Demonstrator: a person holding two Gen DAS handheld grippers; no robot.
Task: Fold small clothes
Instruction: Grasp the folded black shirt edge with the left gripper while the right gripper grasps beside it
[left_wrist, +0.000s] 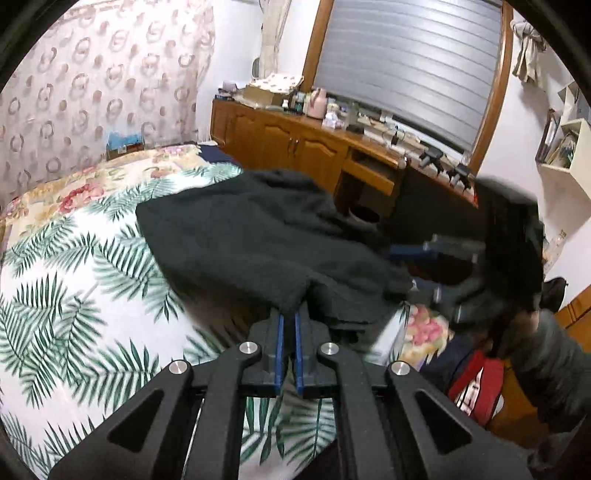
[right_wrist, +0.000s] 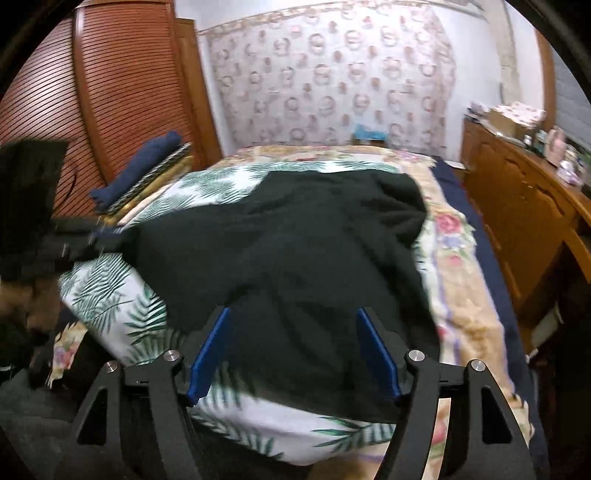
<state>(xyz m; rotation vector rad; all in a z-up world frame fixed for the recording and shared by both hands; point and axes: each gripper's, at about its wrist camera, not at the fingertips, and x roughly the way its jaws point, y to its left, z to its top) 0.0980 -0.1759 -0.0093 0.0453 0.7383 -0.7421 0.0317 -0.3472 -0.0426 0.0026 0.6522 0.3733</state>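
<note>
**poster1:** While your left claw (left_wrist: 289, 321) has its blue pads pressed together on the near edge of that dark green fleece garment (left_wrist: 258, 236), your right claw (right_wrist: 293, 350) is spread wide with nothing between the pads. From the right wrist view it's just hovering over the garment's near hem. The garment itself is lying rumpled across the palm-leaf bedspread (left_wrist: 74, 295) on the bed, so I'd say you're at the very start of a fold: one corner pinched, the other not yet grabbed.

**poster2:** Agreed. In the left wrist view your right claw looks blurred over at the garment's right side, close to the cloth but not pinching it as far as I can tell. Next move, I reckon, is for you to drop that right claw onto the matching edge, close on a single layer if you can, then lift both sides evenly and carry the edge over. That fleece looks thick and floppy, so you could easily catch a bunch of layers. Also there's a folded navy item (right_wrist: 136, 166) stacked at the far left of the bed, likely where finished pieces go.
</note>
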